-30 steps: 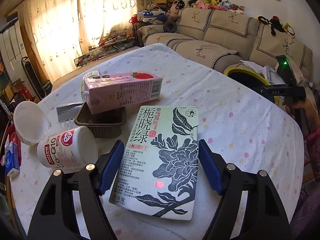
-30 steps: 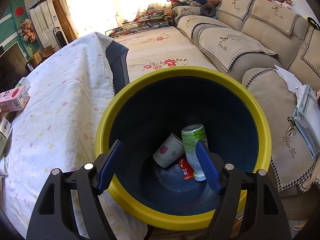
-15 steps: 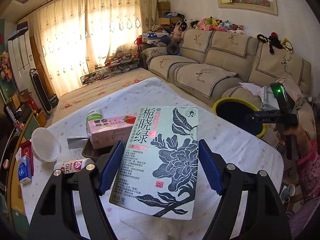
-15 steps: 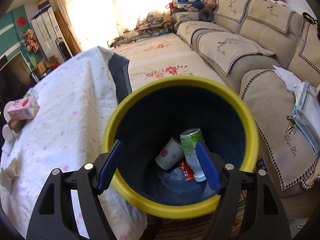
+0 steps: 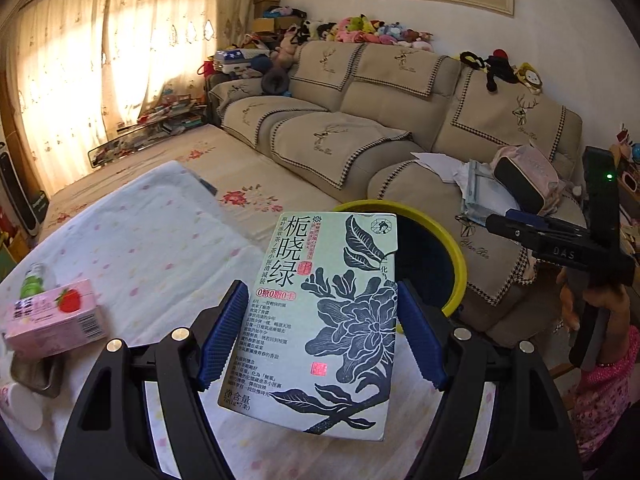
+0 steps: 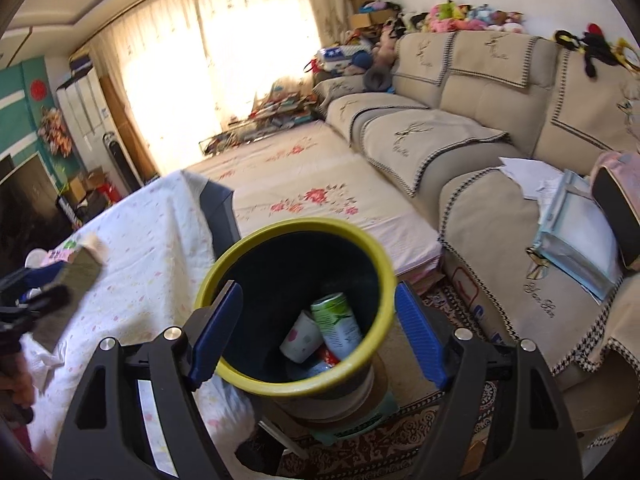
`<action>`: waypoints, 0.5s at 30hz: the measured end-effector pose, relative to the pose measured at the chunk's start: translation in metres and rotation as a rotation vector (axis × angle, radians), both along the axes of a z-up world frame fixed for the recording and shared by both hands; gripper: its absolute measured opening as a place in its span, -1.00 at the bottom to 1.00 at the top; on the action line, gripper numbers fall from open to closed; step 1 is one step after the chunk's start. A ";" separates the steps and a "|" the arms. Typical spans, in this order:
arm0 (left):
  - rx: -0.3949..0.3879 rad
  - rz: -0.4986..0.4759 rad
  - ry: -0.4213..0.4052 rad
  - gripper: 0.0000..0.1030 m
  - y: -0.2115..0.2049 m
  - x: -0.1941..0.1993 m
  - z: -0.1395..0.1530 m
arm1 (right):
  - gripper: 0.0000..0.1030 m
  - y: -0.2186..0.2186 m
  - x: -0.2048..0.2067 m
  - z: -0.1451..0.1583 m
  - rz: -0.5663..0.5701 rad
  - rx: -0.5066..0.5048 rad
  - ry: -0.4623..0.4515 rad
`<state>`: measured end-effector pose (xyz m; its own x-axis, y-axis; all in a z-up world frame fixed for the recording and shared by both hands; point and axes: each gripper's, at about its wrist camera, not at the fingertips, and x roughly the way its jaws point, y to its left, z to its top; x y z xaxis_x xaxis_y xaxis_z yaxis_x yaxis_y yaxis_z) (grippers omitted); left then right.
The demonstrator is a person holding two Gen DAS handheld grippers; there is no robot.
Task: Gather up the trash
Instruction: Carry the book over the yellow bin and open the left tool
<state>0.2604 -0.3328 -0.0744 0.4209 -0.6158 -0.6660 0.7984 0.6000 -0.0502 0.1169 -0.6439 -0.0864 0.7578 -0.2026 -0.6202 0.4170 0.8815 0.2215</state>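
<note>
Now we see the bin [image 6: 362,366] ahead of our right fingers [image 6: 418,334], which have just been spreading and hold nothing; a can [image 6: 338,326] and cup [image 6: 300,338] lie inside it. Our left fingers [image 5: 224,330] pinch the tea box [image 5: 320,320], lifted off the surface [image 5: 140,240], bin rim just beyond.

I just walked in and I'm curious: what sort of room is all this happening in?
It looks like a lived-in family living room. A long beige sofa runs along the wall with stuffed toys piled on top, sunlit curtains cover the window, and a yellow-rimmed trash bin stands beside a cloth-covered table.
</note>
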 end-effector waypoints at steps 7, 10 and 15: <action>0.060 -0.062 0.047 0.44 -0.095 0.018 -0.024 | 0.46 -0.025 -0.027 -0.003 -0.067 0.032 -0.011; 0.078 -0.074 0.061 0.46 -0.128 0.030 -0.033 | 0.46 -0.030 -0.032 -0.004 -0.085 0.045 -0.017; 0.112 -0.040 0.057 0.56 -0.155 0.040 -0.044 | 0.48 -0.032 -0.035 -0.006 -0.090 0.060 -0.023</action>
